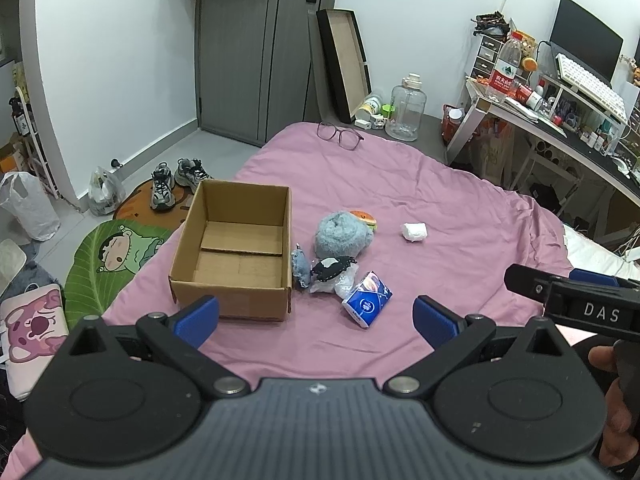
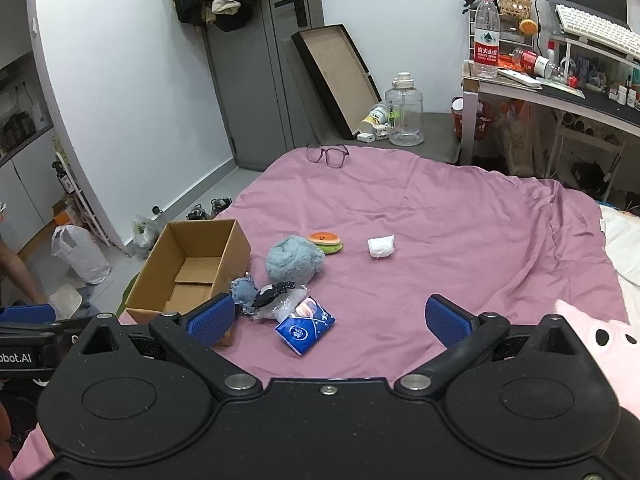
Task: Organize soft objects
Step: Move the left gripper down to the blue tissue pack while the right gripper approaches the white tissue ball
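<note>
Both tongs, left (image 1: pixel 316 320) and right (image 2: pixel 329 317), gaped wide, holding nothing. Soft items clustered mid-frame on the bed (image 1: pixel 440 200), just right of the empty cardboard box (image 1: pixel 236 248). Risk: the tissue pack (image 1: pixel 367 299) apparently overlapped a crinkly bag (image 1: pixel 340 282); grabbing one could drag the other.

Soft toys (image 1: pixel 343 233) beside empty box (image 1: pixel 234 256)

On the pink bedsheet (image 1: pixel 440 208) sit one open brown cardboard box (image 1: pixel 236 256), one fluffy blue-grey roll (image 1: pixel 342 236), one burger-shaped plush (image 1: pixel 365 218), one white wad (image 1: pixel 414 232), one blue tissue pack (image 1: pixel 367 300), one small grey plush (image 1: pixel 301 266), one black-and-white pouch (image 1: pixel 332 268), one pair of purple-framed glasses (image 1: pixel 340 136).
</note>
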{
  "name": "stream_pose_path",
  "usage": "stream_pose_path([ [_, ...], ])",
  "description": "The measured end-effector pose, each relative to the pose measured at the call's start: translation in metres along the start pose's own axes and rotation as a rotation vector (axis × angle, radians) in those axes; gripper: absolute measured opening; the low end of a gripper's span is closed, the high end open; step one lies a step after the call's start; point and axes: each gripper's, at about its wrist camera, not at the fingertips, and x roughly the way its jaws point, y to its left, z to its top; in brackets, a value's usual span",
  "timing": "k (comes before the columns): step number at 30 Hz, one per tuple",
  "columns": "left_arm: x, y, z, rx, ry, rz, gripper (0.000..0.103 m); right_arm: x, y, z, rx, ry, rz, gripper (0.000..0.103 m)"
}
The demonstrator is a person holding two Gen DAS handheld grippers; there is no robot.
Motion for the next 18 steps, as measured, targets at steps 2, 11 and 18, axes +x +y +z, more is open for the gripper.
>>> stream_pose_path([
  [2,0.003,0.000,0.001,-0.001,0.005,0.005,0.102,0.003,0.002,-0.002,-0.004,-0.004,-0.017,0.103],
  [11,0.034,-0.003,-0.006,0.012,0.060,0.007,0.102,0.024,0.000,-0.012,0.050,0.047,-0.024,0.103],
  [18,0.066,-0.011,-0.012,0.000,0.121,0.006,0.102,0.047,-0.011,-0.016,0.066,0.090,-0.025,0.103],
])
